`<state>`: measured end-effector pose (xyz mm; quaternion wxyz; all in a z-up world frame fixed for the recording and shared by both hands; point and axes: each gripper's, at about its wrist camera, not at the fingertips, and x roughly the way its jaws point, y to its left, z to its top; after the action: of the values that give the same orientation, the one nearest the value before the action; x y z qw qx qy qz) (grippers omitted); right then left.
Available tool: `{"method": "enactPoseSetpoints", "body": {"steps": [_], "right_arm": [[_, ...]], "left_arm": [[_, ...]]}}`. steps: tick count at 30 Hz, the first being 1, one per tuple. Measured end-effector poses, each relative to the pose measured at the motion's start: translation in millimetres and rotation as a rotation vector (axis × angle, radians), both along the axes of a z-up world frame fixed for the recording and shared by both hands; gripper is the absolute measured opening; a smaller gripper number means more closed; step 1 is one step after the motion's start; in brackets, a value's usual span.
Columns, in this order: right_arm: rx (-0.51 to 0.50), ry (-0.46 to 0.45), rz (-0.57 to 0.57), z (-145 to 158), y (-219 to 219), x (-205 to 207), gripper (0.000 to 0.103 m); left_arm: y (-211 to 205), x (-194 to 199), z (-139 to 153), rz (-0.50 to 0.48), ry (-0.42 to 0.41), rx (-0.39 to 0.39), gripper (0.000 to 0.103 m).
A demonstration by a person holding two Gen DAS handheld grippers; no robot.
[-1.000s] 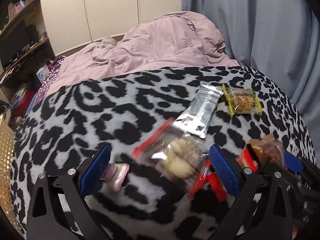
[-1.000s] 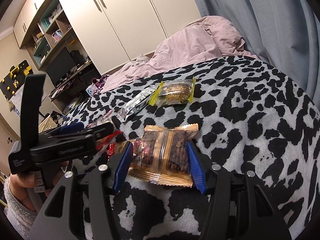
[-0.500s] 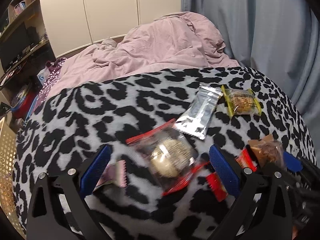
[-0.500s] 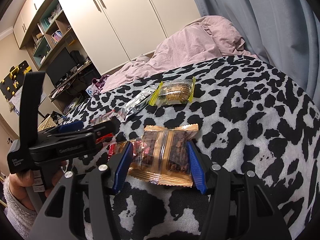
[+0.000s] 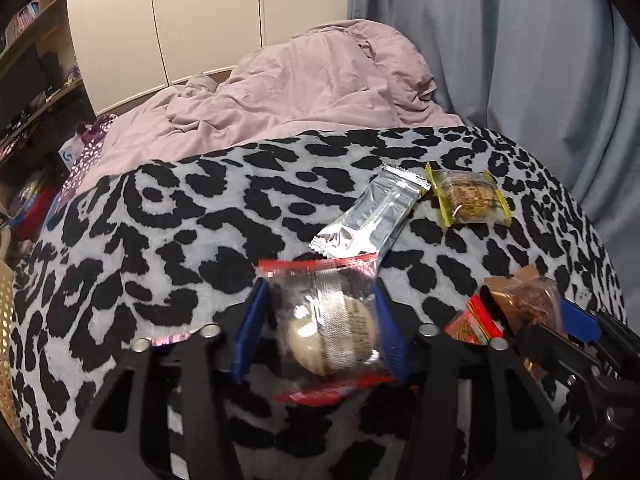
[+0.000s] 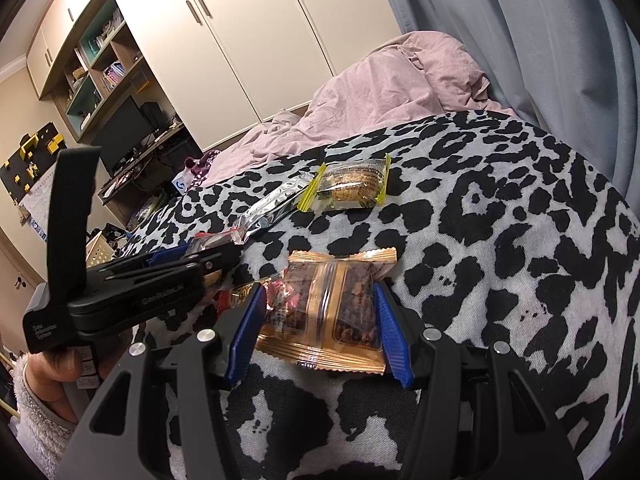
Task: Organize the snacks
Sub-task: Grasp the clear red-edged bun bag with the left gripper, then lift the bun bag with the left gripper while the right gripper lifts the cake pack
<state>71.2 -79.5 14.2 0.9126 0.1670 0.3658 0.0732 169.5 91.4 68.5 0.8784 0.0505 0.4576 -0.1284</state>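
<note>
On leopard-print blanket [image 5: 160, 216] | left gripper [image 5: 320, 336] fingers pinch round cake [image 5: 332, 336] | right gripper [image 6: 316, 320] pinches brown snack [image 6: 324, 312]

In front of me I see a leopard-print blanket [image 5: 160, 240] filling the lower half of the frame. Behind it, at upper centre, lies a crumpled pink duvet [image 5: 304, 92]. White wardrobe doors [image 6: 240, 48] stand behind it, a grey-blue curtain [image 5: 520, 60] hangs at upper right, and shelves [image 6: 100, 68] are at upper left.

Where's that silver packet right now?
In the left wrist view the silver packet lies on the leopard blanket, right of centre, between the yellow-edged snack and the red-edged snack in the left tool.
</note>
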Motion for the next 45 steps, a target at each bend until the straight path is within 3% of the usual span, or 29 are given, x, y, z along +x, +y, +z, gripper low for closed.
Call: {"method": "enactPoseSetpoints", "body": {"steps": [7,13,19,25,28,30,35,45], "right_arm": [[-0.003,-0.033,-0.003,9,1,-6,0.054],[-0.026,-0.01,-0.01,5,4,-3,0.055],[-0.045,0.014,-0.01,0,5,5,0.069],[-0.047,0.031,-0.001,-2,8,11,0.071],[-0.028,0.033,0.007,-2,10,13,0.084],[-0.045,0.03,0.005,-2,10,14,0.084],[-0.073,0.039,-0.019,-2,10,15,0.056],[-0.04,-0.015,-0.072,13,1,0,0.052]], "left_arm": [[10,-17,15,0.005,-0.039,-0.04,0.049],[16,-28,24,0.0,-0.056,-0.06,0.049],[24,-39,35,0.01,-0.08,-0.09,0.049],[28,-46,46,0.012,-0.112,-0.109,0.048],[31,-48,52,0.015,-0.125,-0.122,0.048],[34,-50,55,0.02,-0.132,-0.13,0.048],[43,-56,60,0.033,-0.148,-0.143,0.048],[79,-65,74,0.106,-0.189,-0.178,0.048]]}}
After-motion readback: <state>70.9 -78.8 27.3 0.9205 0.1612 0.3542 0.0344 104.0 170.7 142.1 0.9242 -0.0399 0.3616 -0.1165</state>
